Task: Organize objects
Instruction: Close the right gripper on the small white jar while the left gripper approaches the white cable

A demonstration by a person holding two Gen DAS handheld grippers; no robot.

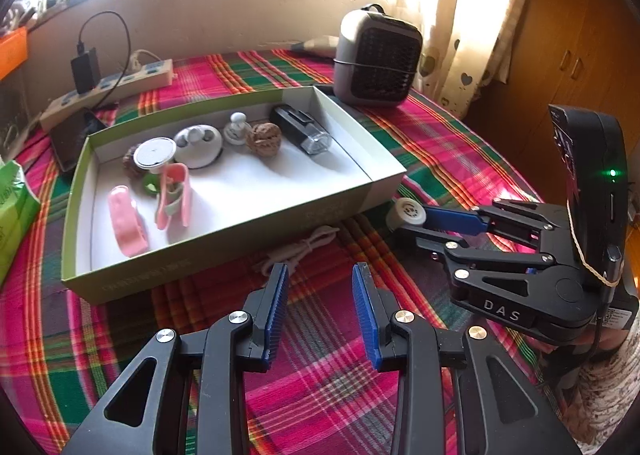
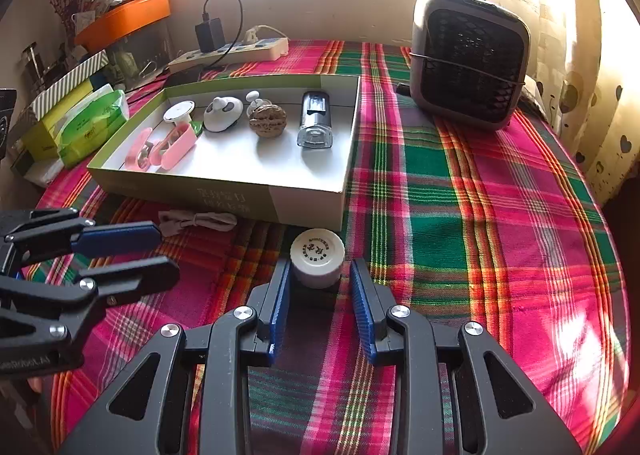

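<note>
My right hand-held gripper (image 2: 316, 275), spread, flanks a white jar (image 2: 317, 262); only the left view shows my spread left hand-held gripper (image 1: 320, 279) over a bundled cable (image 1: 298, 249) beside the box (image 1: 224, 251).

Box (image 2: 256, 197) mid-table, cable (image 2: 198, 221) before it, heater (image 2: 470, 59) behind right, power strip (image 2: 232, 51) behind left

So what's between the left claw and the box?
A coiled white cable lies on the cloth between the left claw and the box; the left wrist view shows it best.
</note>
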